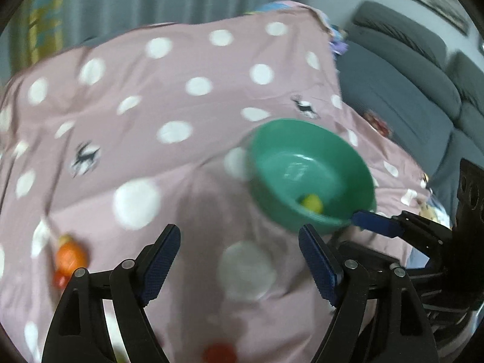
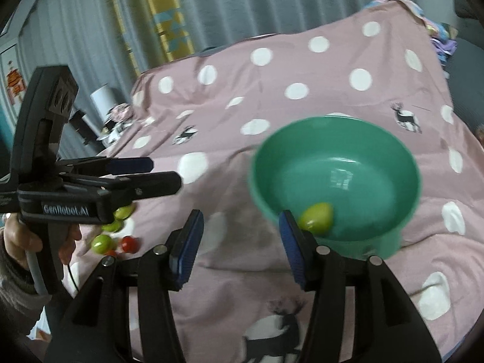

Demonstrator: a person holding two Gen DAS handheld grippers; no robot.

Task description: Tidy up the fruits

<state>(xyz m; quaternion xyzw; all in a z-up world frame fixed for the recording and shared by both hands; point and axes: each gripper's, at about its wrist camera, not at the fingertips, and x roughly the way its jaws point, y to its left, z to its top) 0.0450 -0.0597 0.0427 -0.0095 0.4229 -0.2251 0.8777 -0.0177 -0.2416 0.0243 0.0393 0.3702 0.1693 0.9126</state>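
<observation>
L gripper point(image 2: 142, 171) reads "GenRobot.AI", probably; both grippers' jaws gape, R gripper point(image 2: 239, 242) by bowl point(image 2: 393, 157) w/ green fruit point(image 2: 317, 218).

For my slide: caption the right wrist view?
Open right tongs near a green bowl holding one yellow-green fruit.

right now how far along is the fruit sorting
Done: one yellow-green fruit sits in the green bowl. In hand: nothing; the right tool is open and empty at the bowl's near rim, and the left tool is open too. Left: a cluster of green fruits and a red fruit on the spotted cloth, plus an orange fruit.
</observation>
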